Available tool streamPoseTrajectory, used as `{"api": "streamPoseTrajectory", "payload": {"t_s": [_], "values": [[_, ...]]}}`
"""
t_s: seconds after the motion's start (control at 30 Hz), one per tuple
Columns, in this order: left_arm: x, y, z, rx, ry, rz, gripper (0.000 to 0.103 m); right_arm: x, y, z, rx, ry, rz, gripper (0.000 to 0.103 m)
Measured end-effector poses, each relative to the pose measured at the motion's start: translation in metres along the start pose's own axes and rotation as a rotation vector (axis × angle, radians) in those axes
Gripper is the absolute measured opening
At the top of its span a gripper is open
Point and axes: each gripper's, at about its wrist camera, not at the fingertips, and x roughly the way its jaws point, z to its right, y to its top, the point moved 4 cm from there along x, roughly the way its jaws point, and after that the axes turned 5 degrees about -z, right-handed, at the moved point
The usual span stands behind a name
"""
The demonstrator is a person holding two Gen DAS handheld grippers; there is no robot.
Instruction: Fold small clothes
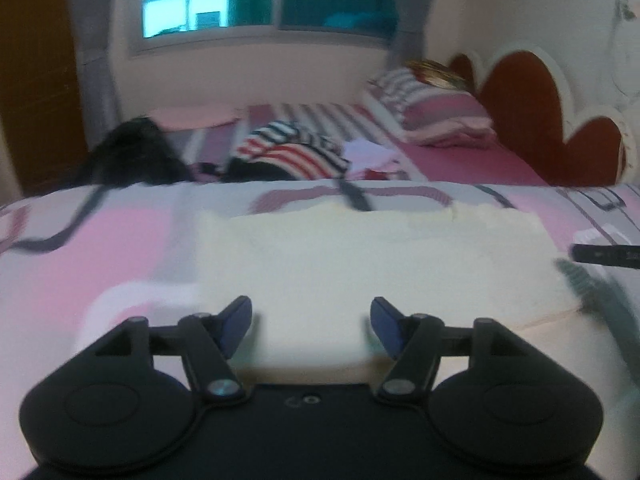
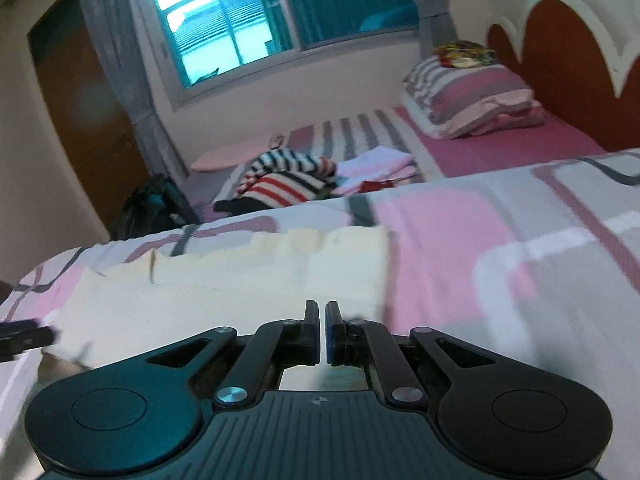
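A cream garment [image 1: 360, 256] lies flat on the pink and grey patterned bedcover [image 1: 100, 248]. It also shows in the right wrist view [image 2: 224, 296]. My left gripper [image 1: 311, 322] is open, low over the garment's near edge, with nothing between its blue fingertips [image 1: 236, 320]. My right gripper [image 2: 322, 320] is shut near the garment's near right edge; whether cloth is pinched is hidden. The right gripper's tip [image 1: 604, 255] shows at the right edge of the left wrist view. The left gripper's tip [image 2: 24, 336] shows at the left edge of the right wrist view.
A pile of striped clothes [image 1: 288, 152] and folded pale clothes [image 2: 376, 168] lie further back on the bed. A dark bag [image 1: 136, 152] sits at the left. A striped pillow [image 2: 472, 96] and a red headboard [image 1: 532, 108] are at the right. A window [image 2: 224, 28] is behind.
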Motion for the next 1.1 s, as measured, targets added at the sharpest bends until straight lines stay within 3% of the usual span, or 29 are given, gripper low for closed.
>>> {"api": "streamPoseTrajectory", "payload": {"t_s": [0.1, 0.2, 0.27, 0.33, 0.43, 0.47, 0.53, 0.63, 0.7, 0.8, 0.9, 1.1], "values": [[0.029, 0.009, 0.003, -0.034, -0.018, -0.033, 0.064, 0.019, 0.002, -0.011, -0.035, -0.027, -0.004, 0.004], [0.052, 0.005, -0.018, -0.096, 0.018, -0.065, 0.062, 0.038, 0.001, -0.007, -0.037, -0.062, -0.03, 0.004], [0.051, 0.004, -0.026, -0.084, 0.028, -0.059, 0.064, 0.047, 0.0, 0.006, -0.012, -0.111, -0.035, 0.004], [0.049, 0.003, -0.029, -0.055, 0.086, -0.058, 0.064, 0.05, 0.001, 0.021, 0.025, -0.123, -0.03, 0.004], [0.048, -0.001, -0.045, -0.102, 0.069, -0.059, 0.065, 0.052, 0.003, 0.024, 0.027, -0.12, -0.033, 0.004], [0.045, 0.002, -0.049, -0.117, 0.061, -0.058, 0.062, 0.05, 0.005, 0.022, 0.022, -0.118, -0.032, 0.004], [0.034, 0.014, -0.051, -0.14, 0.05, -0.012, 0.061, 0.043, 0.011, 0.013, -0.013, -0.091, -0.002, 0.004], [0.036, 0.038, -0.043, -0.099, 0.01, 0.023, 0.065, 0.043, 0.023, -0.004, -0.08, -0.075, 0.025, 0.004], [0.057, 0.051, -0.037, -0.04, 0.02, -0.013, 0.077, 0.055, 0.029, -0.013, -0.088, -0.054, 0.0, 0.004], [0.097, 0.047, -0.052, -0.038, 0.077, -0.112, 0.078, 0.075, 0.033, -0.021, -0.125, -0.047, -0.037, 0.004], [0.1, 0.041, -0.059, -0.008, 0.07, -0.091, 0.079, 0.101, 0.03, -0.004, -0.13, -0.124, -0.112, 0.003], [0.1, 0.043, -0.055, -0.001, 0.09, -0.099, 0.081, 0.104, 0.029, 0.003, -0.122, -0.114, -0.107, 0.004]]}}
